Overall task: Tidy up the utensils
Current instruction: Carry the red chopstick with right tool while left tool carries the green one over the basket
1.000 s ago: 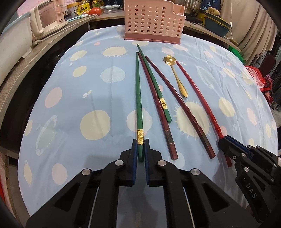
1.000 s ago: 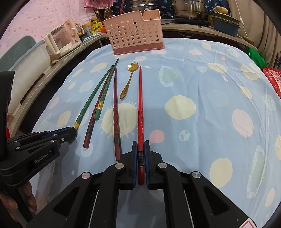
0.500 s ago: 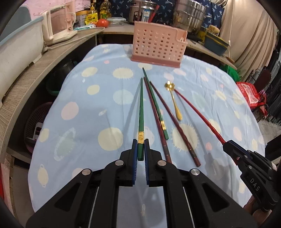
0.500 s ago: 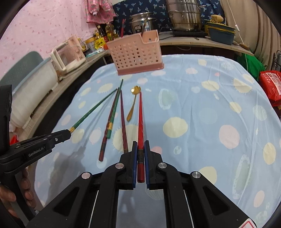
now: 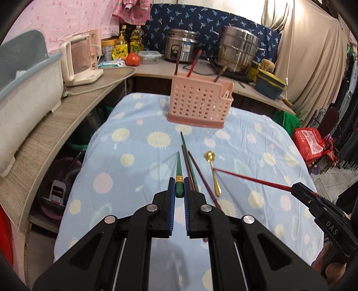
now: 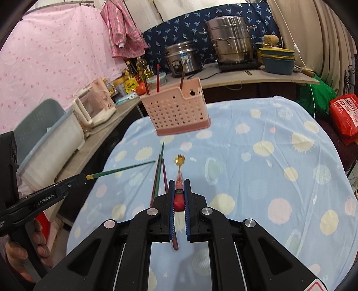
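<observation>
Left wrist view: the left gripper (image 5: 179, 194) clamps a green chopstick with a gold band (image 5: 179, 166), lifted above the spotted blue tablecloth (image 5: 125, 179) and pointing toward the pink perforated plastic utensil basket (image 5: 199, 101).

Right wrist view: the right gripper (image 6: 179, 197) pinches a red chopstick (image 6: 179, 179) by its thick end. Held so near the end, either stick could pivot and miss the basket.

Domestic kitchen corner, cluttered, artificially lit.
Table under blue spotted cloth (image 5: 138, 156) ahead; grey L-shaped counter (image 5: 67, 112) left and beyond; pink sheet (image 6: 44, 56) and navy patterned fabric (image 5: 212, 18) on walls; beige curtain (image 5: 313, 56) right.
</observation>
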### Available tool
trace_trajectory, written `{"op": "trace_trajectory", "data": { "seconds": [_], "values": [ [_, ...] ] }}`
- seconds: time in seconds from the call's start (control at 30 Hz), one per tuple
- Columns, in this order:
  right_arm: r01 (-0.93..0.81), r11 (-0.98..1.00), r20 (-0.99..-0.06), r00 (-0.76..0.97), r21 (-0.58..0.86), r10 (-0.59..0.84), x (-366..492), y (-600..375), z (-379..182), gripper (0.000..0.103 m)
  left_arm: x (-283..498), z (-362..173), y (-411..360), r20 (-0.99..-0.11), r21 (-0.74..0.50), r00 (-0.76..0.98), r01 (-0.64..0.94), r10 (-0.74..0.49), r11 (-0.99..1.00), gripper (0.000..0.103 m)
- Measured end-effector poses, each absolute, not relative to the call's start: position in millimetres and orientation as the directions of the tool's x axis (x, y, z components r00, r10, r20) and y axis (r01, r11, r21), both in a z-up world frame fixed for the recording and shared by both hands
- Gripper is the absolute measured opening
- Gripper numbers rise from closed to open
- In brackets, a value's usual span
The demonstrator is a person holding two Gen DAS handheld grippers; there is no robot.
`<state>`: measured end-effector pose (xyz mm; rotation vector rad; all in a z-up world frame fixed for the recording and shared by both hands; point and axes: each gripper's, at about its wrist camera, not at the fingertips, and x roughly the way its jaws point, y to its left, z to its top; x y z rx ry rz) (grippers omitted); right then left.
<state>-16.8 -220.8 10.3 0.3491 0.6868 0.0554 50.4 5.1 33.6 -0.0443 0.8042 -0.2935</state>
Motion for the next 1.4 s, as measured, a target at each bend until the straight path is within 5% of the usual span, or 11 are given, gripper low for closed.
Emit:
{"op": "trace_trajectory", "data": {
  "seconds": [0.77,1.17,1.4],
  "values": [
    [0.054,0.876,-0.469,0.859,0.479,0.204,70.2,-278.7,78.1,0.007,134.0,125.0,-16.0,-0.565,-0.128,0.773,0.265,-0.290,0.956,0.007],
    [0.009,0.752,-0.274,0.934,0.659,0.228,171.9,-327.0,129.9,0.007,219.8,224.7,-32.2,-0.364,-0.163,0.882,0.256,-0.299,0.953,0.007],
    [0.021,0.733,-0.260,0.942,0.680,0.214,231.9,-332.1,127.3,0.007,272.6,219.3,-44.5,-0.375,-0.166,0.880,0.244,-0.290,0.956,0.007]
  ]
}}
